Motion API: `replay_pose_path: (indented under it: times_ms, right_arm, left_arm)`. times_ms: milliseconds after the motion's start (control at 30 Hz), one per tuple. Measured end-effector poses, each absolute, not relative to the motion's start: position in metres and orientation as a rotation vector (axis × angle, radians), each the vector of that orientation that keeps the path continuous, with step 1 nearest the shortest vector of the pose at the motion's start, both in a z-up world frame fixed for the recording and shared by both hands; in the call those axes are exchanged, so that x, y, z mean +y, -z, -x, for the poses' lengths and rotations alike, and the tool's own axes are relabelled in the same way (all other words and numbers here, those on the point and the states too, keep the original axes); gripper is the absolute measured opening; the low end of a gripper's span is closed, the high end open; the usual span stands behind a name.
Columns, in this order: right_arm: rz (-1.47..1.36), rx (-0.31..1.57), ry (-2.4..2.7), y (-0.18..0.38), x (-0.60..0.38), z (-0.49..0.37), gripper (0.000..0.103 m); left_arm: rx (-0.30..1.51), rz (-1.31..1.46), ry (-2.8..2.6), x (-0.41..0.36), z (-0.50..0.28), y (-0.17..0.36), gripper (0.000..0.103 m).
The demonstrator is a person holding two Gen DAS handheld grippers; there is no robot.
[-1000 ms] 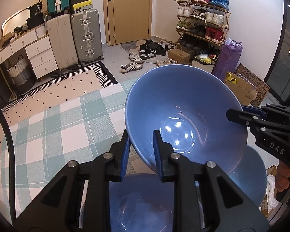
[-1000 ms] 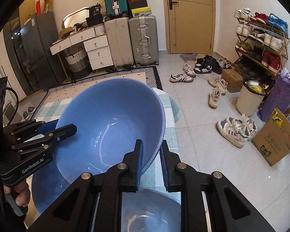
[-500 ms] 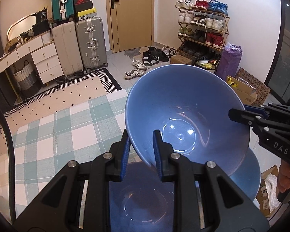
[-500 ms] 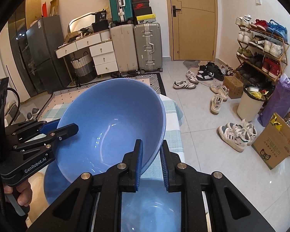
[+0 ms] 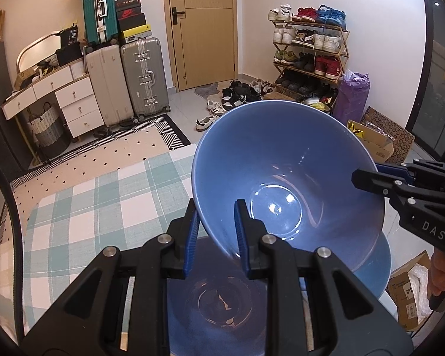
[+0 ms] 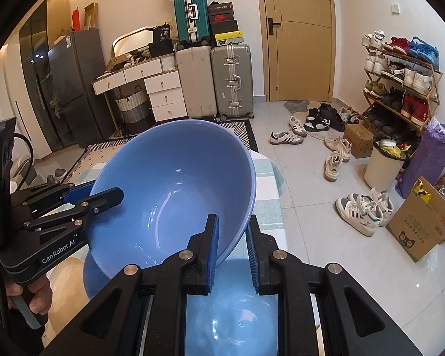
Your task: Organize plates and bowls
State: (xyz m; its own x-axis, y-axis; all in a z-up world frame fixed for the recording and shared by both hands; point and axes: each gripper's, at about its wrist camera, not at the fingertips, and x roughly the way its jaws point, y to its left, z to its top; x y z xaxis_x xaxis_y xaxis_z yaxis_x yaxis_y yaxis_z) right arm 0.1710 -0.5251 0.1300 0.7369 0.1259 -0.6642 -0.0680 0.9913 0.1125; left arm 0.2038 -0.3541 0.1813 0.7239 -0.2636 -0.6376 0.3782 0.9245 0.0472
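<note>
Grippers, two (image 5: 215, 231) (image 6: 233, 244), clamp one bowl (image 5: 287, 184); apparently two below (image 5: 216, 305).

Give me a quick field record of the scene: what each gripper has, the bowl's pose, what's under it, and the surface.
held item: blue bowl, lifted and tilted
left gripper: shut on the bowl's near rim
right gripper: shut on the bowl's opposite rim
below the bowl: more blue dishes; count and kind cannot be told
surface: table with green-and-white checked cloth
contact: whether the bowl touches the dishes below cannot be told
</note>
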Motion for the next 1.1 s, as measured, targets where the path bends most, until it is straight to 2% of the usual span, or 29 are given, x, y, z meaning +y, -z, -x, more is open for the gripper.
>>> replay_pose_path:
  times_ms: [567,1100]
  right_arm:
    - [-0.061,0.726,-0.165,-0.132,-0.49,-0.143,0.019]
    - [-0.05,0.727,-0.231,-0.122,-0.457,-0.128,0.02]
  left_arm:
    - [0.673,-0.136,0.313,-0.325,-0.148,-0.188,0.02]
    - [0.678,-0.112,0.262,-0.28,-0.135,-0.167,0.02]
